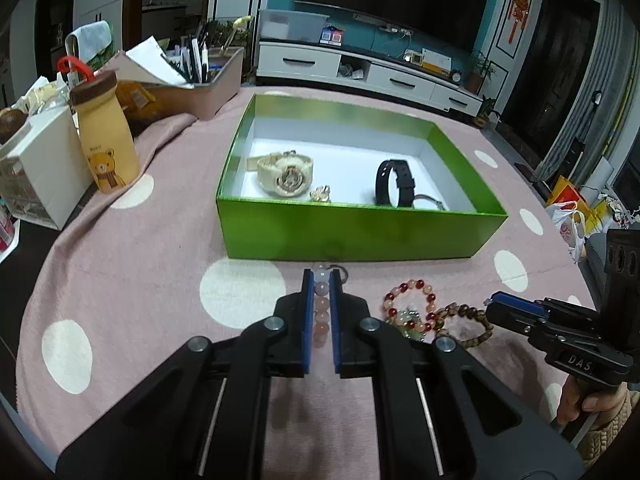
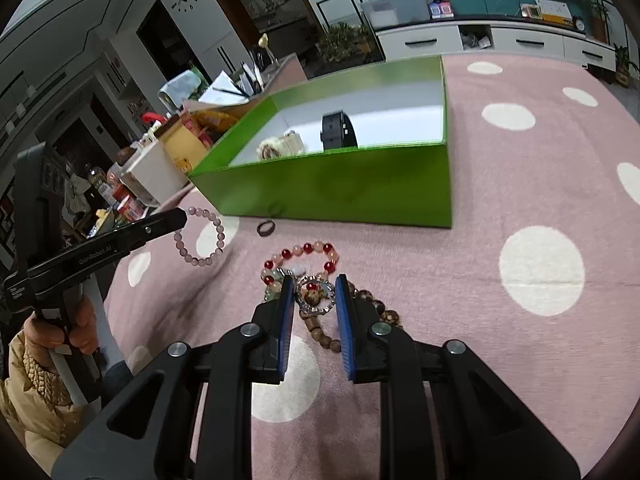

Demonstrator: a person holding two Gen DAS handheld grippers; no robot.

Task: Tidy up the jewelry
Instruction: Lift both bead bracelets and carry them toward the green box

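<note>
The left gripper (image 1: 322,280) is clenching a pink bead bracelet (image 1: 322,308) at lower centre, just short of the green box's (image 1: 360,232) near wall. The right gripper (image 2: 314,284) is hanging released, its jaws straddling a silver ring (image 2: 316,294) on the bracelet pile (image 2: 304,258). Bare polka-dot cloth (image 2: 540,272) is lying to the right.

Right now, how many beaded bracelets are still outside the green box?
3. The pale pink beaded bracelet is gripped in the left tool; the red and peach beaded bracelet and the brown wooden bead bracelet lie on the cloth. Others may be hidden.
</note>
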